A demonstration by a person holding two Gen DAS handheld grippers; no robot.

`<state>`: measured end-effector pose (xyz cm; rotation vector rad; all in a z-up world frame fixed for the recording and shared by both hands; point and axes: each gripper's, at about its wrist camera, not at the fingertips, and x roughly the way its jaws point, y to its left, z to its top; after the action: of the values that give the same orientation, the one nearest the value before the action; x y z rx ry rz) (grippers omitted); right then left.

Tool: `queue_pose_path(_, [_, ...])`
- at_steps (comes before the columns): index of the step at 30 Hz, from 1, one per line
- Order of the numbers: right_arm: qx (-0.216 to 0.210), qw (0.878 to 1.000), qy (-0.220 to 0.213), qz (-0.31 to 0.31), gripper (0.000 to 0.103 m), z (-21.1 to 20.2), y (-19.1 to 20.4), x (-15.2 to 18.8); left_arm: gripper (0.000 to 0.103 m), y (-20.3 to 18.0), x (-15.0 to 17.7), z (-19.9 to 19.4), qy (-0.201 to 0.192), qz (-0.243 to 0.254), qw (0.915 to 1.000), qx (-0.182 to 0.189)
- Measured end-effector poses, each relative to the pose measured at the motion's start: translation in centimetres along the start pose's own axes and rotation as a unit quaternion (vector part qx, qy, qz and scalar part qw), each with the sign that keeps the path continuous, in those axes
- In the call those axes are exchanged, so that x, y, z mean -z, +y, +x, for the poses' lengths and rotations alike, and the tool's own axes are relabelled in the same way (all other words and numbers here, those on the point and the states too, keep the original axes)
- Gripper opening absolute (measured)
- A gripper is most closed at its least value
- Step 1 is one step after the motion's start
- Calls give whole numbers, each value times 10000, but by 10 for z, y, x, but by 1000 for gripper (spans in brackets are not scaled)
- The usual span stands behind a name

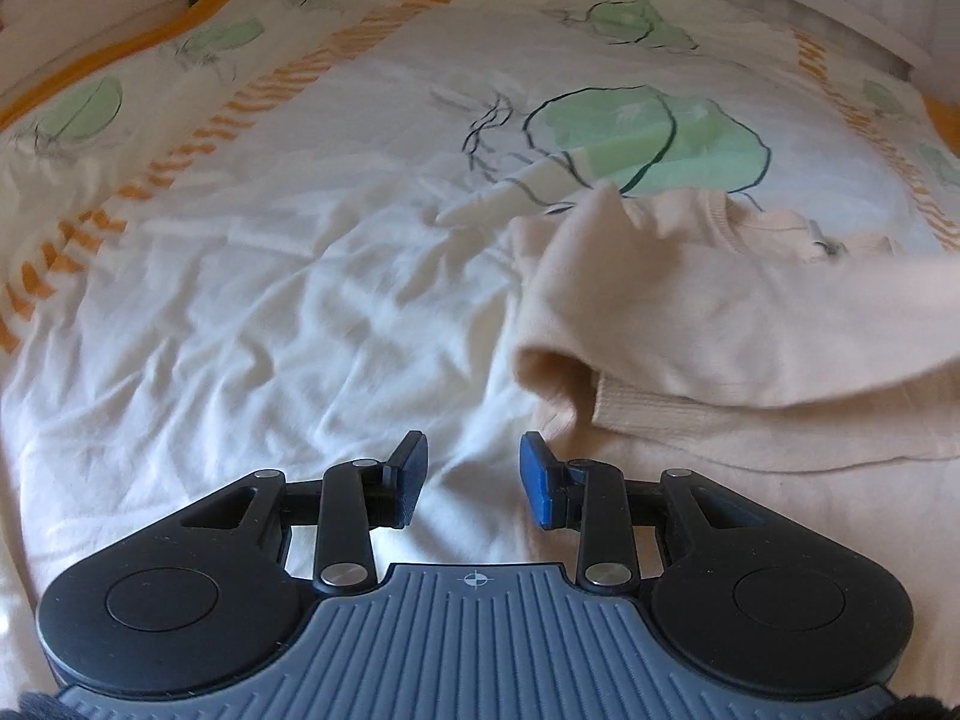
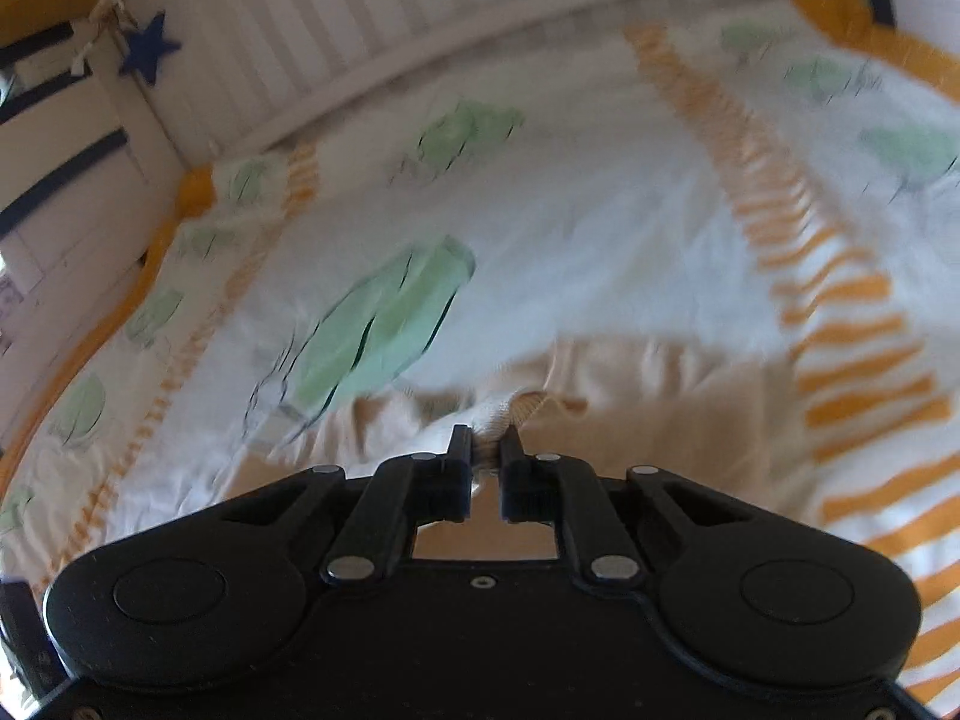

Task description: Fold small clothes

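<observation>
Two close wrist views down onto one shared bedsheet [image 1: 240,312].

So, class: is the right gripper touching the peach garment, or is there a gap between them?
Touching. The right wrist view shows the right gripper with its jaws pinched on a bunched fold of the peach garment, cloth squeezed between the pads.

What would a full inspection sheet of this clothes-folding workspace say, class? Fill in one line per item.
Surface: rumpled white bedspread with green prints and orange stripes.
Job's things: peach garment, partly folded over itself.
Clutter: nothing seen.
Grippers: left gripper open over bare bedspread beside the garment, holding nothing; right gripper shut on the garment's edge.
Cables: nothing seen.
Surroundings: white slatted rail behind the bed; blue star hanging at its corner.
</observation>
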<state>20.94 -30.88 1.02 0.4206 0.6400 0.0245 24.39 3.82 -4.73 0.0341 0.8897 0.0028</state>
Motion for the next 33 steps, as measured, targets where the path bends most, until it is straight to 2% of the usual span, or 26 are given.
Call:
queue_pose_path(2, [315,9994,-63,-144,16,-1,-4,-5,39,-5,0,2,-64,125,9999,-18])
queue_pose_path(4, [458,9988,37,-153,15,5,-10,-4,41,-10,0,6,-98,230,9997,-69])
queue_pose_path(10, [531,9981,299,-97,15,21,-17,7,44,-14,2,18,-86,328,9990,-279])
queue_pose_path(13, [527,9983,223,-118,15,16,-14,5,45,-9,3,22,-74,294,9984,-472])
queue_pose_path(14, [545,9983,146,-137,15,11,-15,3,49,-7,3,25,-30,312,9977,-604])
queue_pose_path(17, [629,9979,80,-122,16,5,-23,2,52,6,4,26,-18,140,9985,-535])
queue_pose_path(20, [831,9959,355,28,17,16,-40,13,52,9,4,26,-20,149,9983,-571])
queue_pose_path(23, [1237,9889,817,43,24,36,-58,31,52,9,4,24,-9,225,9975,-672])
queue_pose_path(25, [1288,9885,789,47,23,36,-63,40,51,12,1,19,-2,157,9969,-772])
queue_pose_path(28, [1304,9902,506,-29,28,24,-59,47,51,14,-4,1,-292,142,9957,-863])
queue_pose_path(29, [1343,9900,408,-135,35,20,-56,49,51,11,-6,-4,-391,231,9954,-844])
queue_pose_path(30, [1402,9893,315,-237,49,17,-52,52,51,6,-8,-9,-470,360,9950,-804])
queue_pose_path(32, [1562,9867,118,-439,62,9,-43,58,51,-8,-10,-14,-623,660,9933,-721])
queue_pose_path(33, [1577,9861,11,-531,63,7,-38,58,51,-15,-10,-14,-673,795,9923,-674])
